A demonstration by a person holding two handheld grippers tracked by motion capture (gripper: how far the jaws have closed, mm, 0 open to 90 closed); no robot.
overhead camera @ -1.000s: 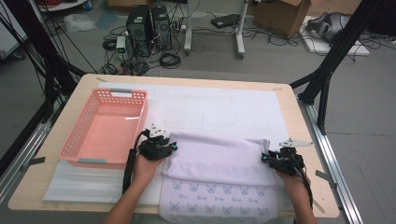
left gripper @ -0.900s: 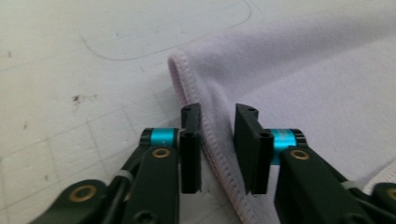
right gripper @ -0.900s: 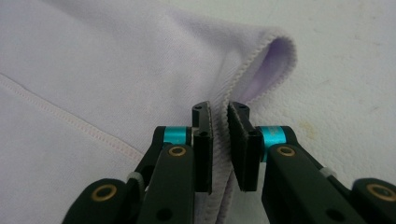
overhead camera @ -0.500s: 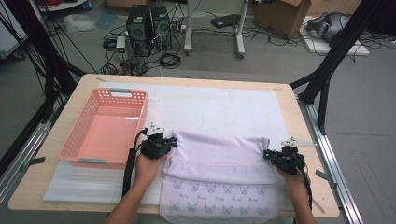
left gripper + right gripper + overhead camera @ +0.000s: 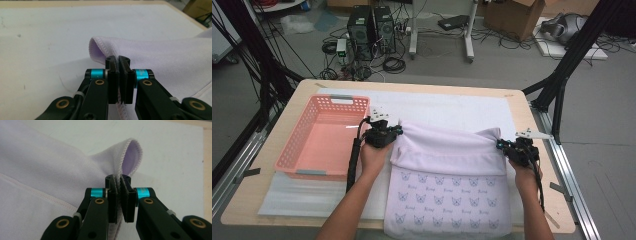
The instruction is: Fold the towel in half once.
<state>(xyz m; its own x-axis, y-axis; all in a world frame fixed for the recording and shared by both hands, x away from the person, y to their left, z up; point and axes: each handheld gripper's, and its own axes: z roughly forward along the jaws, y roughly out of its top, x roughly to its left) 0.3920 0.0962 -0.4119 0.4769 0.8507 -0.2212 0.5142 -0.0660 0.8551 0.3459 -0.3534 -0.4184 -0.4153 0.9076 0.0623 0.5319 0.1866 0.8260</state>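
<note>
High view: we see the left gripper (image 5: 398,131) and the right gripper (image 5: 500,145) each clamped on a far corner of the lilac towel (image 5: 447,150), right of the pink basket (image 5: 319,140).

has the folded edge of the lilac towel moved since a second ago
Yes: the lilac towel's folded edge has been carried up the table, now level with the pink plastic basket's middle.

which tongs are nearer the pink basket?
Left. The left tongs sit just beside the basket, shut on the towel corner next to it. The right tongs hold the opposite corner, a towel's width away.
</note>
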